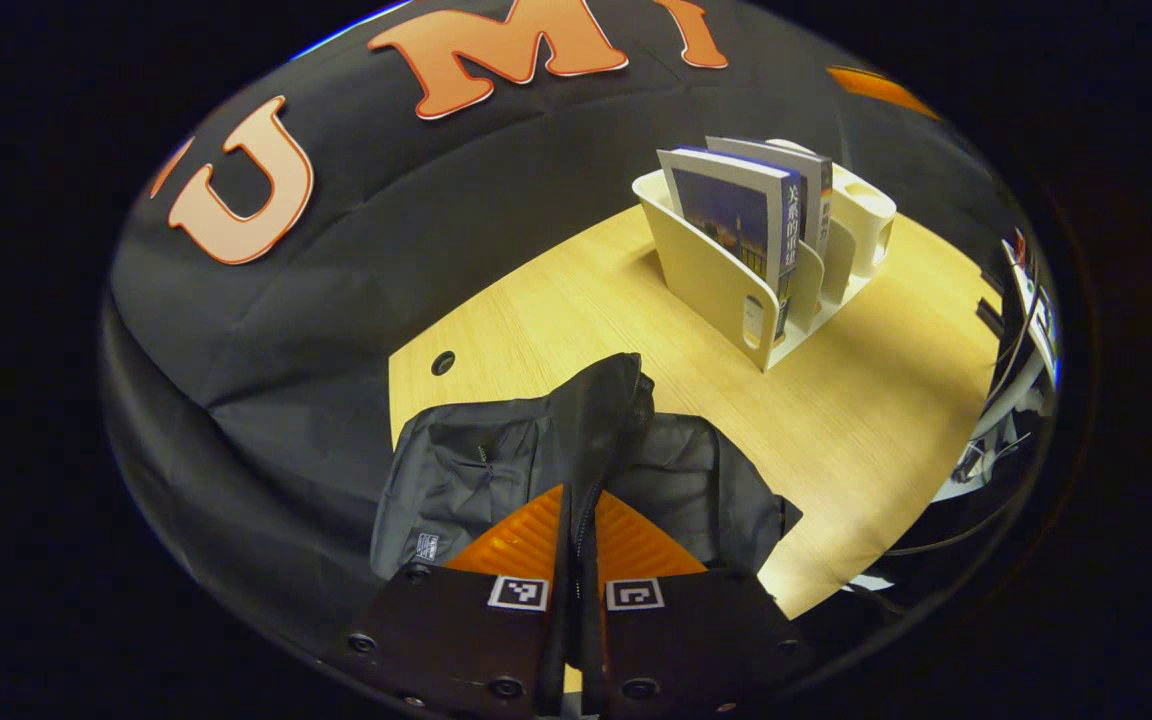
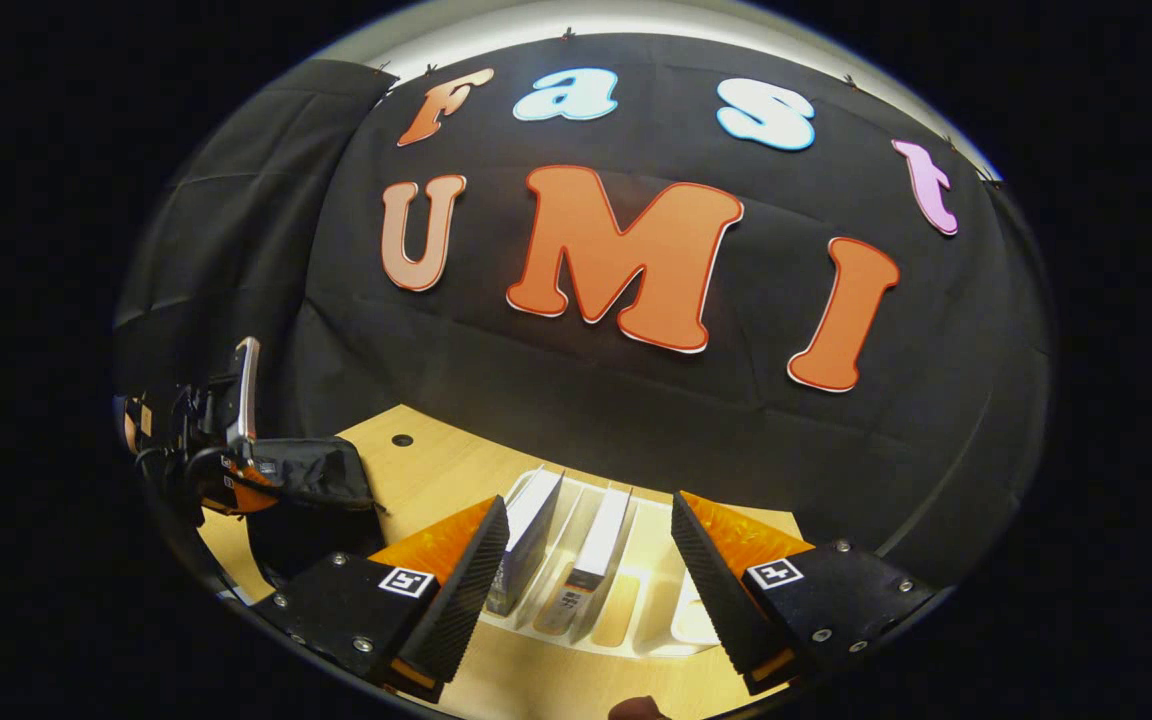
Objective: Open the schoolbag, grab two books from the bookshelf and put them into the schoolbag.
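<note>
The left claw [image 1: 576,545] is pinching a raised fold of the schoolbag [image 1: 496,460]. The right claw [image 2: 591,560] is hovering spread above two books [image 2: 601,545] in the bookshelf [image 2: 636,625].

1. The front book [image 1: 736,215] in the bookshelf [image 1: 716,290] has a column of pale Chinese characters down its dark spine; from here I can't make them out for certain.
2. The schoolbag [image 1: 496,470] has a small pale tag near its lower corner, with print too tiny to read.
3. The left gripper [image 1: 581,520] has a square black-and-white coded marker on each finger, no words.
4. The right gripper [image 2: 591,520] carries the same kind of marker on each finger.
</note>
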